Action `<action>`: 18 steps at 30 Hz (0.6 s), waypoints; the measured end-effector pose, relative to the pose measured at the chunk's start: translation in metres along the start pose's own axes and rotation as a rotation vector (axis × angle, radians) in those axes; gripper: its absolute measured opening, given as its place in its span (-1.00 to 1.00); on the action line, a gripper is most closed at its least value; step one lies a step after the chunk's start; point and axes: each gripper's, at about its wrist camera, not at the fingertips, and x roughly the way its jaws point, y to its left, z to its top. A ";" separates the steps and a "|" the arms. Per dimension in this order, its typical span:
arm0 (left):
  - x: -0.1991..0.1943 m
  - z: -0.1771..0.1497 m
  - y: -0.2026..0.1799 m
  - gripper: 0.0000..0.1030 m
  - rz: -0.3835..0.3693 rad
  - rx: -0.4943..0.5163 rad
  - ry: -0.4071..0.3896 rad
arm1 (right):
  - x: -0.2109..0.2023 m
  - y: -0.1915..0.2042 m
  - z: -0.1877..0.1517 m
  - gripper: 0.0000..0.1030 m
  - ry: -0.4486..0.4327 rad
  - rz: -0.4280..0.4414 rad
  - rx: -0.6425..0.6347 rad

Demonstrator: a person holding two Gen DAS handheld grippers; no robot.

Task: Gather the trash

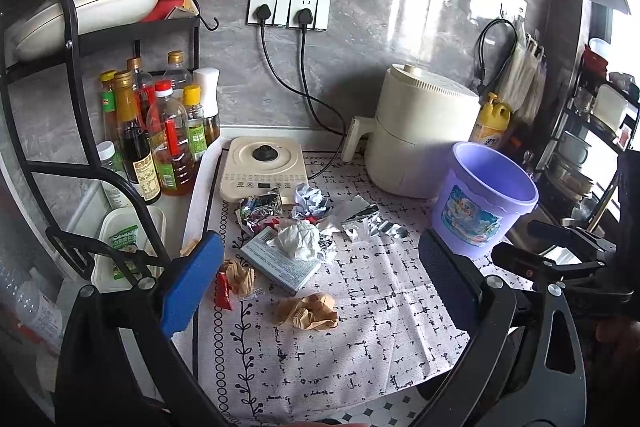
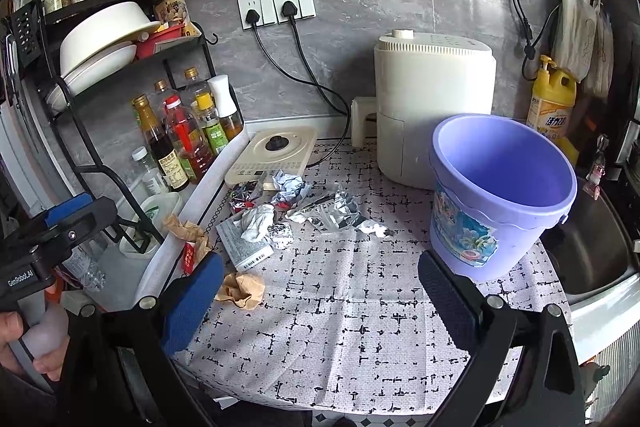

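Trash lies on a patterned cloth: a crumpled brown paper [image 1: 308, 311] [image 2: 240, 289], a second brown wad with a red wrapper [image 1: 236, 277] [image 2: 192, 239], a flat grey box [image 1: 280, 261] [image 2: 242, 241] under a white tissue [image 1: 298, 241] [image 2: 258, 221], and foil wrappers [image 1: 260, 209] [image 2: 340, 213]. An empty purple bucket [image 1: 484, 199] [image 2: 500, 187] stands at the right. My left gripper [image 1: 320, 291] is open and empty above the brown paper. My right gripper [image 2: 320, 303] is open and empty, near the bucket.
A cream induction hob [image 1: 260, 167] and a white air fryer [image 1: 420, 135] stand at the back. A black rack with sauce bottles [image 1: 160, 131] and dishes stands on the left. A yellow detergent bottle [image 2: 550, 99] and a sink [image 2: 592, 251] are on the right.
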 end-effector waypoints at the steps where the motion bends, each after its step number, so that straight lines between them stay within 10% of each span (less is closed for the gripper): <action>1: 0.001 0.001 0.000 0.88 0.000 0.001 -0.001 | 0.000 0.000 0.001 0.85 0.001 0.000 0.002; 18: 0.002 0.001 -0.002 0.88 0.000 0.000 -0.009 | -0.002 -0.004 0.004 0.85 -0.014 0.007 0.004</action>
